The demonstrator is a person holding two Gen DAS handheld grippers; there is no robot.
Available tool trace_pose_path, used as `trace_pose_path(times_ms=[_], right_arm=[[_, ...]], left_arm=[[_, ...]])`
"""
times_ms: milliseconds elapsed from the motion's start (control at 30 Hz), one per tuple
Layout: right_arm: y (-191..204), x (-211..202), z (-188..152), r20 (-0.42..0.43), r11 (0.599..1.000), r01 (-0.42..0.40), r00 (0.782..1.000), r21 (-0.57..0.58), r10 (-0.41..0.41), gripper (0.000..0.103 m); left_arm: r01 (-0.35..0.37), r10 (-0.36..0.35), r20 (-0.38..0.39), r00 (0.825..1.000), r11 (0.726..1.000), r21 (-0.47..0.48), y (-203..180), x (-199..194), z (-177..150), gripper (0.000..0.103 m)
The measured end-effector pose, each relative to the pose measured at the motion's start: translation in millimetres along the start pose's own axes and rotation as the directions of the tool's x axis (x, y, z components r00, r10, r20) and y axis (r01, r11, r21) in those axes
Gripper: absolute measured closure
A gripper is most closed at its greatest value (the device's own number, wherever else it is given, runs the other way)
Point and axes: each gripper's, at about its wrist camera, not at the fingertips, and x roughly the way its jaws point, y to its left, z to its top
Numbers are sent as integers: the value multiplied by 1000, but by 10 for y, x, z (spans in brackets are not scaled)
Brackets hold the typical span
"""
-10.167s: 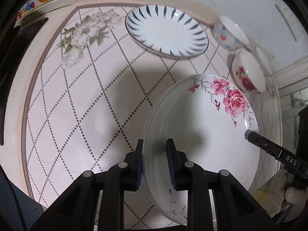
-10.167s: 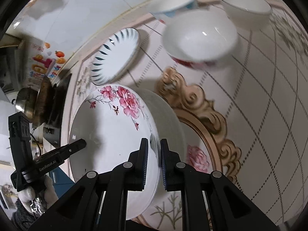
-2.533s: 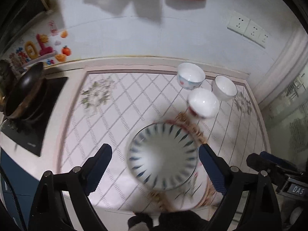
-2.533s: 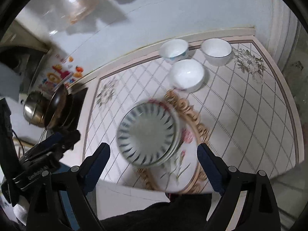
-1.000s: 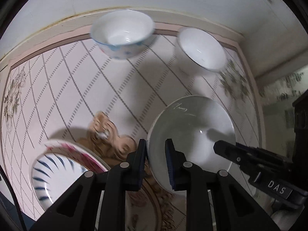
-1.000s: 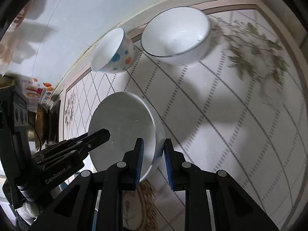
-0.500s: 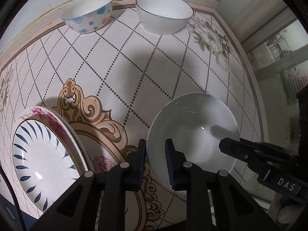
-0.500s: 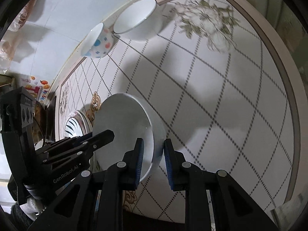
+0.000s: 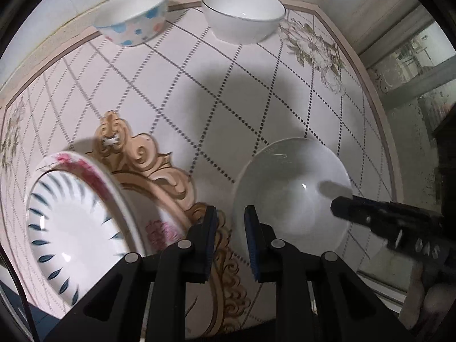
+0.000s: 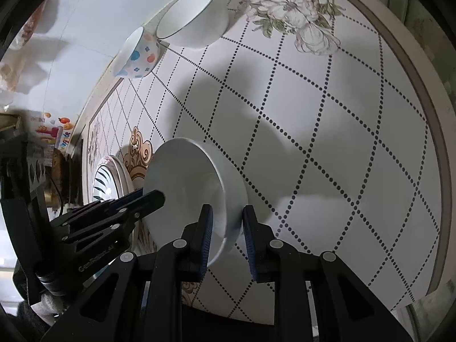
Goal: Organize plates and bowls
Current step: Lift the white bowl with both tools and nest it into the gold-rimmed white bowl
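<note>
Now low on the diamond-tiled tabletop, lower right of frame: plain white ceramic bowl, no longer hovering tilted. Mouth up, round, no long axis. Left tool narrow on near rim; right tool easing apart astride far wall.

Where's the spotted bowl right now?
The spotted bowl stands at the counter's far edge by the wall, upper left in the left wrist view, just left of the plain white bowl.

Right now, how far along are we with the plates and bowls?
Plates look done: blue-striped plate sits on the rose plate. In hand: large white bowl, rim between both tools, right tool opening. Left: spotted bowl and rimmed white bowl, unstacked.
</note>
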Motion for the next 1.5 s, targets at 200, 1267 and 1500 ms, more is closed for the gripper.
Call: trace_pose_path(times_ms=[200, 1267, 1500], right_arm=[[-117, -444, 211, 35, 997, -66, 997, 41, 64, 68], [400, 185, 2327, 181, 996, 78, 981, -41, -69, 90], [484, -39, 2066, 197, 993, 79, 979, -82, -61, 90]], left_arm=[[40, -36, 112, 993, 998, -38, 192, -628, 260, 77], [-40, 53, 106, 993, 992, -121, 221, 357, 2186, 91], [-22, 38, 147, 988, 994, -110, 204, -3, 1934, 91]])
